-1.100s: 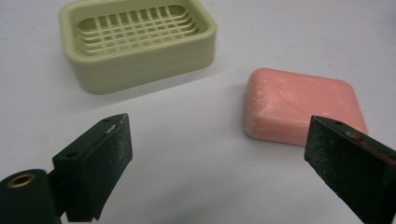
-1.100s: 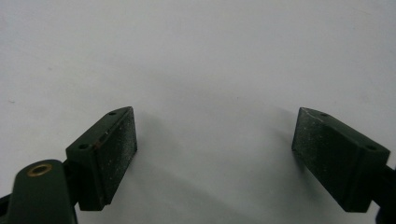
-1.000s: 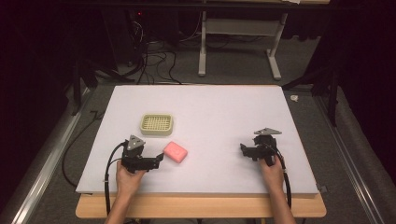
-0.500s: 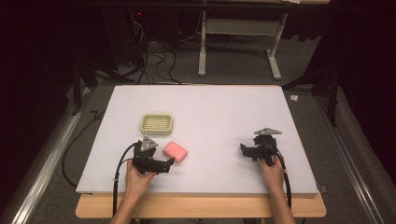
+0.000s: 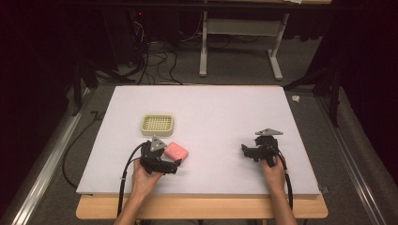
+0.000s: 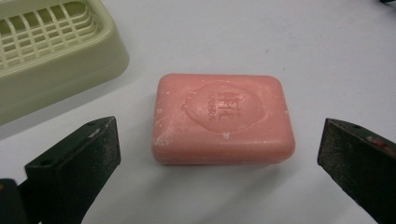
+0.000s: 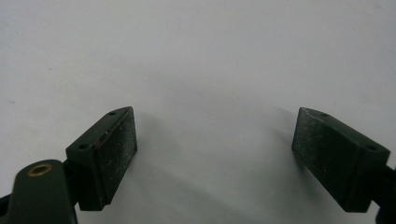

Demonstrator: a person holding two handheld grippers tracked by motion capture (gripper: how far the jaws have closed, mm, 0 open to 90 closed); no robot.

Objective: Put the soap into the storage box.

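Observation:
A pink soap bar [image 5: 177, 151] lies flat on the white tabletop [image 5: 211, 108], just in front and to the right of a pale green slotted soap dish [image 5: 157, 124]. My left gripper [image 5: 174, 164] sits at the soap's near side, open. In the left gripper view the soap [image 6: 223, 119] lies a little ahead of the two spread jaws of the left gripper [image 6: 219, 140], untouched, with the dish [image 6: 51, 51] at the upper left. My right gripper [image 5: 246, 151] rests at the right of the table, open [image 7: 215, 135] over bare white surface.
The table's front wooden edge [image 5: 202, 206] runs just below both hands. Cables [image 5: 155, 61] and a metal stand [image 5: 239, 42] lie on the dark floor beyond the far edge. Metal rails run along both sides of the table.
My left gripper has moved right and closed in on the soap's near side. The soap, the dish and the right gripper have stayed put.

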